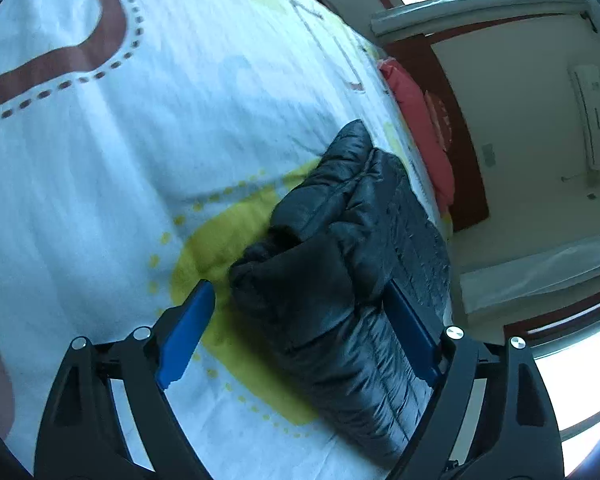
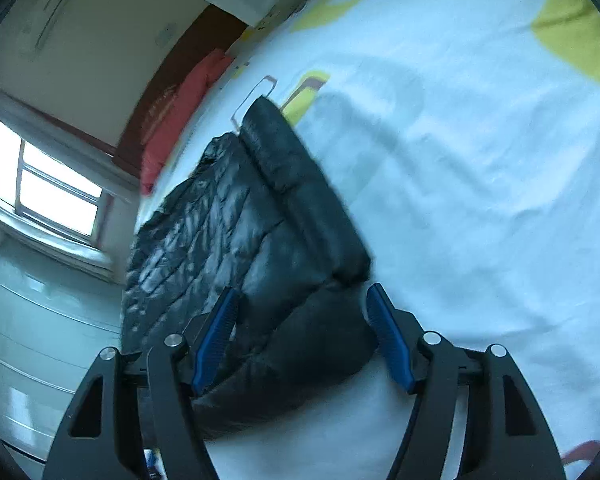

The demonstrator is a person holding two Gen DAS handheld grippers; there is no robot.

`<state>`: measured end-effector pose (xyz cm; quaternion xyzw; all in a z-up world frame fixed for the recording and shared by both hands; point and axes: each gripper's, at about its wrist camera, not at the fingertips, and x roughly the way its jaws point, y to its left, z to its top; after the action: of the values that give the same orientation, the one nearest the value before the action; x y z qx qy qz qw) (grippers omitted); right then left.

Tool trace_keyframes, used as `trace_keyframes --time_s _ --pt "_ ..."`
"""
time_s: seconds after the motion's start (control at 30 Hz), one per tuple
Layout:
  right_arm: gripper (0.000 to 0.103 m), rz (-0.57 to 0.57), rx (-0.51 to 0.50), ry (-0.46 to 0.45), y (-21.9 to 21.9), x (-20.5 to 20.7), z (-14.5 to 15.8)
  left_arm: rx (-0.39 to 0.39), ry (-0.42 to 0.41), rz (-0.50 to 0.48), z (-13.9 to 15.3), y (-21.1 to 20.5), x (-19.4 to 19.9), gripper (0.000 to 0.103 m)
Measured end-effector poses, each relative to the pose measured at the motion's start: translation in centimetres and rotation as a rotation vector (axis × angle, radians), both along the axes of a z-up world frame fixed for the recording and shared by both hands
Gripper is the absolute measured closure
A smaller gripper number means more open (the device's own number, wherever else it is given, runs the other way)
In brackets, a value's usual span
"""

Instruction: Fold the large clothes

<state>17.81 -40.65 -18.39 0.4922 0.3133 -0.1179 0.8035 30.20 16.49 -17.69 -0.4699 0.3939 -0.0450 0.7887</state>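
A black quilted puffer jacket lies bunched in a thick fold on the bed sheet, near the bed's edge. My left gripper stands open around its near end. The left blue pad is clear of the fabric, and the right pad lies against the jacket's side. In the right wrist view the jacket stretches away toward the pillow. My right gripper is open with the folded end between its blue pads; neither pad visibly squeezes the fabric.
The sheet is white with yellow patches and brown bands. A red pillow lies at the head of the bed against a dark headboard. Beyond the bed edge are a wall, a window and a wall air conditioner.
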Motion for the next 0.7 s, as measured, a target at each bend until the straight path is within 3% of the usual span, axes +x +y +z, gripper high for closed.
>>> trace_keyframes --time_s 0.1,0.17,0.2,0.23,0.3,0.43,0.7 --pt "0.035 -0.025 -0.009 -0.013 0.3 1.2 -0.3 -0.035 0.015 0.025 -0.3 -0.7 1.5 0.017" --pt "0.038 -0.058 -0.026 -0.027 0.5 1.5 -0.2 -0.002 0.024 0.067 -0.2 -1.2 2.1 0.017" --pt "0.047 -0.065 -0.028 -0.026 0.5 1.5 -0.3 0.008 0.022 0.079 -0.1 -1.3 2.2 0.025" --pt "0.050 -0.066 -0.024 -0.030 0.5 1.6 -0.4 0.018 0.018 0.093 -0.1 -1.4 2.2 0.039" --pt "0.064 -0.060 -0.015 -0.059 0.7 1.5 -0.4 0.004 0.022 0.090 -0.3 -1.7 2.5 0.053" --pt "0.076 -0.050 -0.012 -0.095 1.0 0.7 0.3 0.041 -0.021 0.063 0.5 -1.9 1.9 0.072" --pt "0.079 -0.005 -0.021 -0.104 2.1 -3.9 1.4 0.056 -0.042 0.018 1.7 -0.3 -1.9 0.077"
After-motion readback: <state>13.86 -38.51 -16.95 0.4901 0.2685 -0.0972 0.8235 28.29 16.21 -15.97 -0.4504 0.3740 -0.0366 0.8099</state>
